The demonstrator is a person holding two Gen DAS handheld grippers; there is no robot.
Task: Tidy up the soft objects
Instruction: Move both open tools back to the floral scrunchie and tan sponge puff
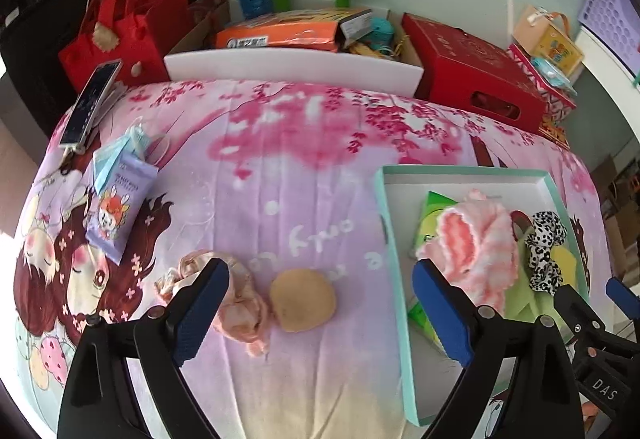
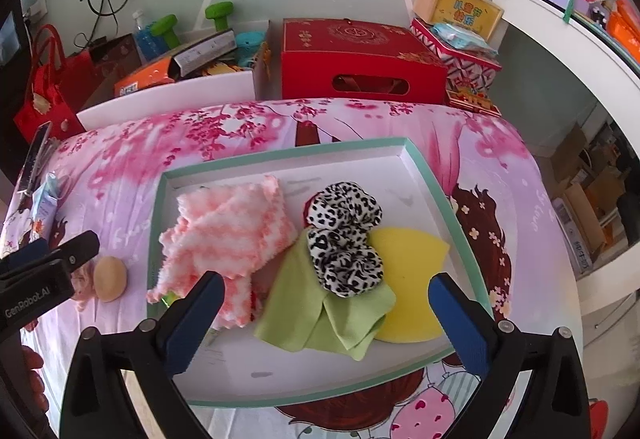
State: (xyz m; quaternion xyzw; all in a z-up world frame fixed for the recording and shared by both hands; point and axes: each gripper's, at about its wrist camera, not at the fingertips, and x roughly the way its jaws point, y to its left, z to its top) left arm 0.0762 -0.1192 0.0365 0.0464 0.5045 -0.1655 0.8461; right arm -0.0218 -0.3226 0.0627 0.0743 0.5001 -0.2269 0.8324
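Note:
A shallow teal-rimmed tray point(image 2: 440, 183) lies on the bed. In it are a pink-and-white fuzzy cloth point(image 2: 232, 231), a leopard-print scrunchie point(image 2: 344, 239), a green cloth point(image 2: 320, 303) and a yellow sponge point(image 2: 404, 259). My right gripper point(image 2: 326, 319) is open and empty above the tray's near side. My left gripper point(image 1: 320, 311) is open and empty over the bedsheet. A tan round sponge point(image 1: 302, 299) lies between its fingers. A pink scrunchie point(image 1: 236, 299) lies by the left finger. The tray point(image 1: 396, 279) sits to the right.
A purple wipes packet point(image 1: 120, 207) with a blue face mask point(image 1: 116, 155) and a phone point(image 1: 90, 101) lie at the bed's left. Red boxes point(image 2: 360, 59), a red bag point(image 1: 116, 27), an orange box and green dumbbells stand beyond the white bed edge point(image 1: 292, 69).

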